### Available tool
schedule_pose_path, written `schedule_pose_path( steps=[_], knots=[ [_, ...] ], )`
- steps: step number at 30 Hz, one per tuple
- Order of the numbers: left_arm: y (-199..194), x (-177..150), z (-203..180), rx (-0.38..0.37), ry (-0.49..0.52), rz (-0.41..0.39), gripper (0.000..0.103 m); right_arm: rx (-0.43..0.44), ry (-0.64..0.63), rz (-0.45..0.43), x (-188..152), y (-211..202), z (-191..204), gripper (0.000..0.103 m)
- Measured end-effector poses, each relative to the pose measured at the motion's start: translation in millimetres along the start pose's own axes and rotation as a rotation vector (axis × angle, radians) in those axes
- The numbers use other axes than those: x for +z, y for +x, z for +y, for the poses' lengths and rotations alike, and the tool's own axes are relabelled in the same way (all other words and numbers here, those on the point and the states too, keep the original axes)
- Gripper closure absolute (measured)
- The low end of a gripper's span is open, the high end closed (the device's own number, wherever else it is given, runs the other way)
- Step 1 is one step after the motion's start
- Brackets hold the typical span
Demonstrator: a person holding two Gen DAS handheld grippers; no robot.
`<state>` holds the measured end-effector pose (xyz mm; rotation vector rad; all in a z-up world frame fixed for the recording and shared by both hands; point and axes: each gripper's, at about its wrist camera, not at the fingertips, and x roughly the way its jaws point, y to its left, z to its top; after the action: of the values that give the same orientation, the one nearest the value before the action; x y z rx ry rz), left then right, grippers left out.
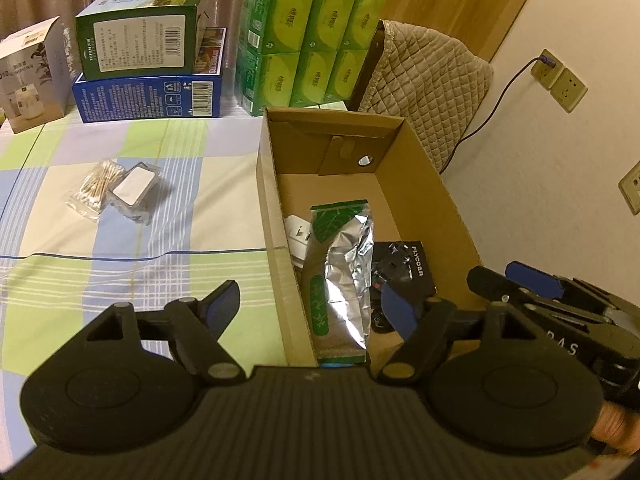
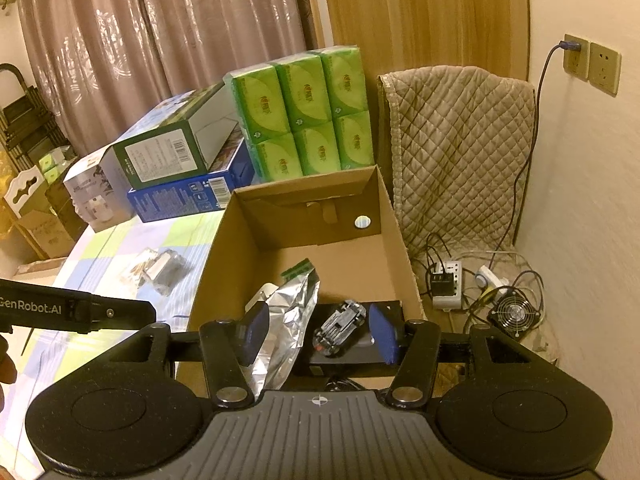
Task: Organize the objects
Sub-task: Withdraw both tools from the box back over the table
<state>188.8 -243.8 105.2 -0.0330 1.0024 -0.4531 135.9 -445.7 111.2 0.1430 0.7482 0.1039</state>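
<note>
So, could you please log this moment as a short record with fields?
container: open cardboard box on the checked tablecloth
in box: foil pouch, black Flyco pack, white item, partly hidden
left on cloth: cotton swab bag touching a small clear case
left gripper: open, empty, astride the box's left wall
right gripper: open, empty, over the box

We see pale pleated curtains [image 2: 132, 40] behind the table, a wood-panelled door [image 2: 420, 12], a cream wall [image 2: 580, 200] with sockets [image 2: 591, 62], a quilted beige cover [image 2: 460, 148] draped over furniture, a power strip [image 2: 448, 284] and small fan [image 2: 514, 314] on the floor, warm dim light.
</note>
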Motion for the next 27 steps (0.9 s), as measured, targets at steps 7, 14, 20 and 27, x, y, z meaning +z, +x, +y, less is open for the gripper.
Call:
schedule_pose_path(
  steps=[7, 14, 20, 27],
  knots=[
    [-13.5, -7.8, 8.9, 0.011, 0.006, -0.016, 0.022, 0.006, -0.014, -0.003, -2.8, -9.2, 14.3, 0.05],
    [-25.6, -15.2, 27.8, 0.039, 0.004, -0.032, 0.017, 0.016, -0.039, -0.002, -3.6, -12.6, 35.6, 0.049],
    [-37.6, -20.4, 50.9, 0.081, -0.005, -0.058, 0.01, 0.026, -0.058, 0.0, -3.5, -10.7, 54.1, 0.049],
    [-50.1, -25.3, 82.3, 0.124, -0.021, -0.092, 0.002, 0.047, -0.094, 0.003, -3.2, -6.2, 81.6, 0.047]
  ],
)
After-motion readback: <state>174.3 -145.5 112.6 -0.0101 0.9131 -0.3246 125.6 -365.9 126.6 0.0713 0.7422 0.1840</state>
